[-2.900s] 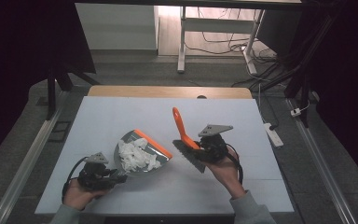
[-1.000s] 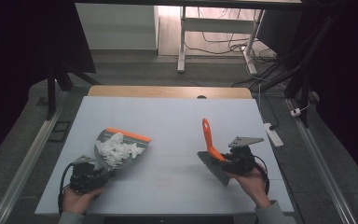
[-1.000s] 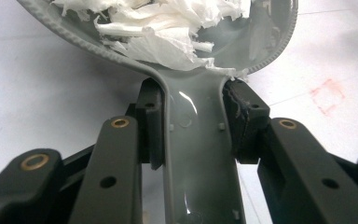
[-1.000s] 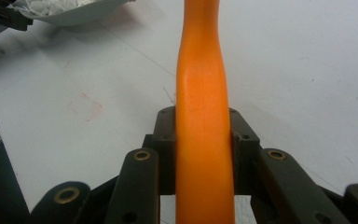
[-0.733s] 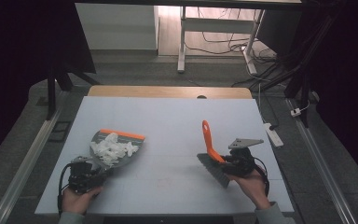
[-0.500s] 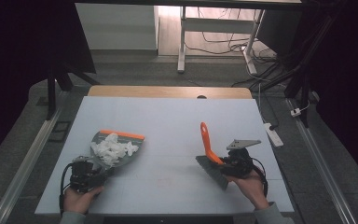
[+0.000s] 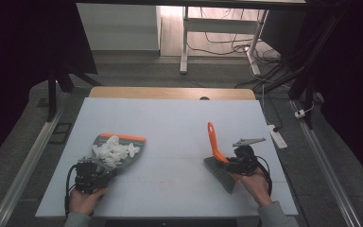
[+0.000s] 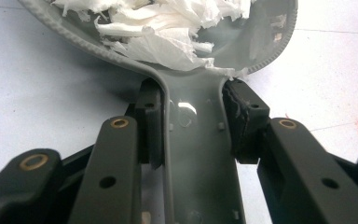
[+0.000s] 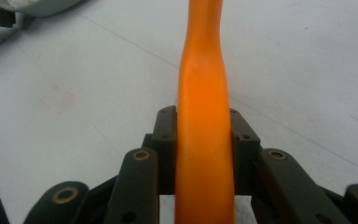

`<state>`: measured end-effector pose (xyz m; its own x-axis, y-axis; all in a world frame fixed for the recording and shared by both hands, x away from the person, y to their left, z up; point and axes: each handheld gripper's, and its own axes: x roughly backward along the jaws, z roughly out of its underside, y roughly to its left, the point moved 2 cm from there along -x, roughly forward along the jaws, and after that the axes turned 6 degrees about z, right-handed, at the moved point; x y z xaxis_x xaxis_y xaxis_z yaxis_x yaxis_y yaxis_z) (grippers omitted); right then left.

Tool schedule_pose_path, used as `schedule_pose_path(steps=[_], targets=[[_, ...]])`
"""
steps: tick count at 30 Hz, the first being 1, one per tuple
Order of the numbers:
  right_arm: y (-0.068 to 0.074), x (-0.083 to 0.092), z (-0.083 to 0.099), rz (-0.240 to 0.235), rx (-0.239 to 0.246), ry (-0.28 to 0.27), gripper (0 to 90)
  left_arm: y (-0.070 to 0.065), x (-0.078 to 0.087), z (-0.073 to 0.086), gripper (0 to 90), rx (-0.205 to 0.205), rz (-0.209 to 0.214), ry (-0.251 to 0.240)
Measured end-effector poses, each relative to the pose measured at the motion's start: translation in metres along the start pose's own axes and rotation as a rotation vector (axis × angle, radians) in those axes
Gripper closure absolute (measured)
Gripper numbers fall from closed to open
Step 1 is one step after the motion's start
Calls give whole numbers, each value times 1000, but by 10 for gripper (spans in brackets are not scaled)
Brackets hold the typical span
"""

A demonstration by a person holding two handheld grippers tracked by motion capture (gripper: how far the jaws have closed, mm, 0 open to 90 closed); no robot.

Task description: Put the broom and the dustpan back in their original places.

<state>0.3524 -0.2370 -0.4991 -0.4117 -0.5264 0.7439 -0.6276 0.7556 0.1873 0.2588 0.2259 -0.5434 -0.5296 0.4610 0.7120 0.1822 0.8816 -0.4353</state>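
Counting — one dustpan (image 7: 123,147); one brush (image 7: 216,156)

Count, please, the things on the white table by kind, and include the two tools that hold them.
Dustpan: 1
Brush: 1
Heap of torn white paper: 1
Hand-held gripper: 2, the left hand-held gripper and the right hand-held gripper
Total: 5

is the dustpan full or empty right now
Full: a heap of torn white paper lies in the dustpan, also seen in the left gripper view.
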Motion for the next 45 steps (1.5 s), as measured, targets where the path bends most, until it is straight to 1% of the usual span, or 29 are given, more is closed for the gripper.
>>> schedule_pose_path(steps=[2,6,9,11,15,17,20,23,25,27,28,29,30,31,36,38,39,41,45], targets=[[-3,-1,-1,23,-8,20,685,1,-1,0,615,3,-5,2],[-12,-5,-1,51,-17,41,663,1,-3,0,613,3,-9,9],[-17,-6,0,50,-25,46,651,1,-3,0,612,3,-10,7],[-19,-7,0,54,-17,44,637,1,-4,0,612,4,-11,6],[-23,-9,1,86,-2,51,584,1,-4,0,607,2,-9,9],[-25,-9,1,88,-6,51,570,1,-4,0,593,3,-5,8],[-26,-10,1,103,0,53,539,1,-4,0,577,1,-4,8],[-29,-11,3,145,4,66,486,1,-4,0,542,1,-4,7],[-32,-13,4,174,9,83,468,1,-4,0,486,1,0,5],[-33,-13,6,209,19,71,480,1,-3,0,435,-3,3,3],[-33,-12,5,207,11,59,486,0,-3,0,418,-4,1,1],[-33,-11,5,221,18,59,486,0,-2,0,401,-7,0,-1],[-34,-10,5,223,21,51,485,0,-2,0,386,-11,4,-2],[-33,-9,6,219,14,49,486,0,-1,0,376,-15,6,-4],[-33,-8,6,223,27,40,485,-1,0,1,358,-29,10,-7],[-32,-7,6,226,27,29,485,-1,0,1,353,-32,9,-7],[-32,-7,6,229,35,21,485,-1,1,1,351,-36,9,-6],[-30,-5,6,229,32,7,487,-1,3,1,343,-45,6,-11],[-27,1,5,216,52,-26,495,-3,10,1,335,-74,-4,-23]])
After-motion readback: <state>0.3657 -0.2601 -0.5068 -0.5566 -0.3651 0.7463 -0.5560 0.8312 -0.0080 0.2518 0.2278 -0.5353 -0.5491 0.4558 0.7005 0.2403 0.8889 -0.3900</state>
